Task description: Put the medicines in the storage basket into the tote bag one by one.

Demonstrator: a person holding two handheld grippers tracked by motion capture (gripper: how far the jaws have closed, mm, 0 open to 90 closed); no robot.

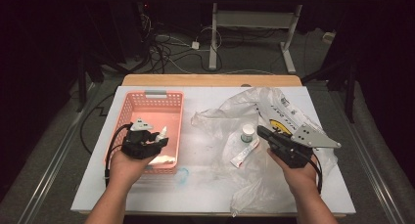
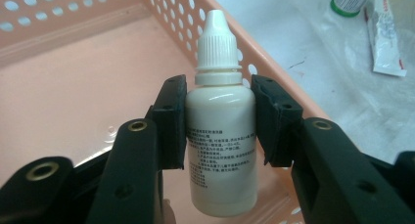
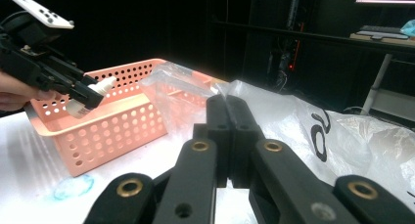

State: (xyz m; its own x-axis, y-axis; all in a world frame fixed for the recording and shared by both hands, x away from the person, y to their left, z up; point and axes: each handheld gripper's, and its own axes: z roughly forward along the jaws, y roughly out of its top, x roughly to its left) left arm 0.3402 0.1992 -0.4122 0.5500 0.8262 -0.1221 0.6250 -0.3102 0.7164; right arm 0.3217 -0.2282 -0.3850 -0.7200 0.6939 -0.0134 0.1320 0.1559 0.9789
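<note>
A small white dropper bottle [image 2: 221, 121] is clamped by its body between the pads of the left tongs [image 2: 221, 119], cap pointing away from the hand. It is held over the pink basket [image 1: 128, 106] at the left of the high view, apparently so that it can be set down inside. In the right gripper view the bottle [image 3: 90, 98] is seen at the upper left, above the basket's near rim [image 3: 105, 119]. The grip sits below the cap's collar, likely so that the smooth bottle cannot slip.

The right tongs [image 3: 227, 131] are pressed fully together with nothing between them, and are kept idle over the crumpled plastic bag [image 1: 274, 111] at the right of the high view, probably in wait for the next item. A green-capped bottle [image 1: 248, 132] and a flat tube [image 1: 243, 154] lie on the bag at mid-frame.

The print on the held bottle is too small to read. A pale item [image 1: 164, 159] in the basket's lower corner is partly covered by the left hand [image 1: 125, 168] and cannot be identified. The bench [image 1: 205, 194] is cut off at the bottom edge of the high view.
</note>
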